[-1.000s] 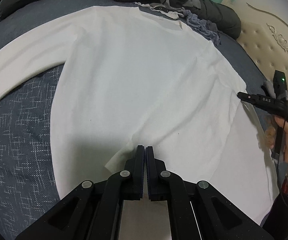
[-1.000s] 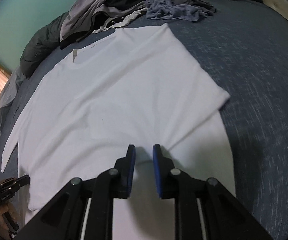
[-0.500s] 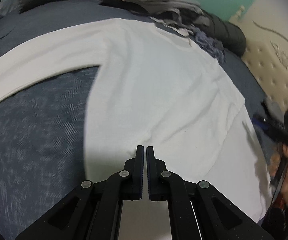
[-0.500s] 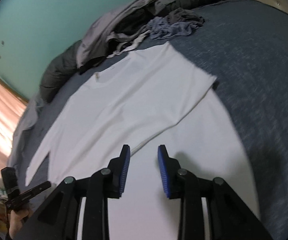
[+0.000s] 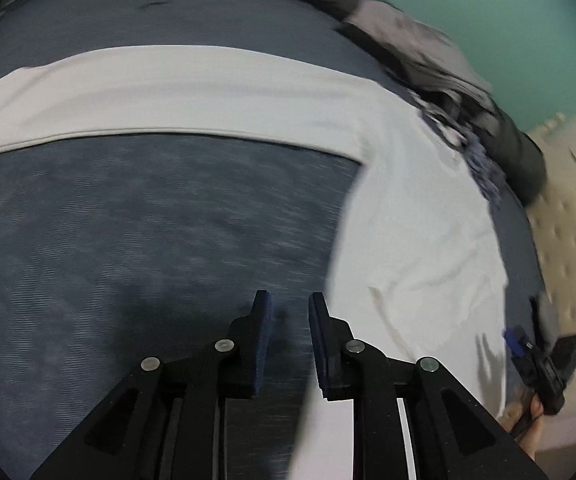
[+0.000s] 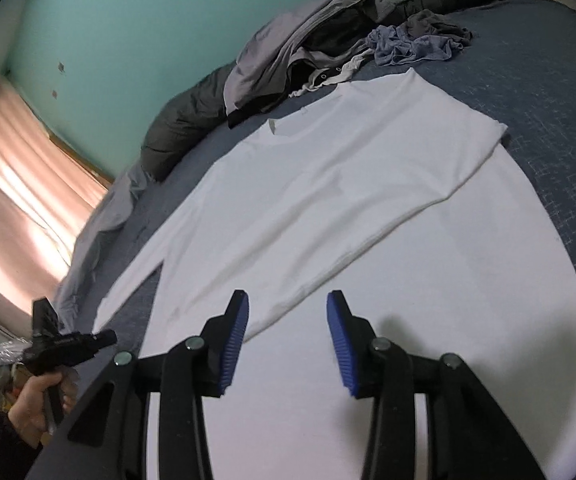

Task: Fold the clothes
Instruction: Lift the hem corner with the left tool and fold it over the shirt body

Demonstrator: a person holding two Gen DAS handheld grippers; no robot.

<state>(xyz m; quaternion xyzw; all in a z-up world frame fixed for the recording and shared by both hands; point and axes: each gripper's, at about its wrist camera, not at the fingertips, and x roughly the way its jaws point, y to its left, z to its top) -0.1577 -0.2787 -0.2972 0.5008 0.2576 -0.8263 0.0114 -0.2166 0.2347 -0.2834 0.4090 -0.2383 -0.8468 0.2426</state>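
A white long-sleeved shirt [image 6: 348,184] lies flat on the blue bedspread [image 6: 548,80]. One sleeve is folded across its body and the other sleeve [image 5: 147,88] stretches out to the left. My left gripper [image 5: 288,300] hovers over bare bedspread beside the shirt's side edge. Its jaws are opening, a narrow gap between them, with nothing in it. My right gripper [image 6: 288,300] hangs above the shirt's lower part near the folded sleeve's end, jaws opening wide and empty. Each gripper also shows small in the other's view, the left gripper [image 6: 67,344] and the right gripper [image 5: 544,360], both hand-held.
A heap of grey and dark clothes [image 6: 328,40] and a dark padded jacket [image 6: 183,132] lie along the bed's far edge by the teal wall. A cream tufted headboard [image 5: 568,220] stands at the right. A pink curtain [image 6: 15,184] hangs at the left.
My left gripper slid left off the shirt onto the bedspread, and its shut jaws parted. My right gripper's jaws widened as its view tilted up towards the wall.
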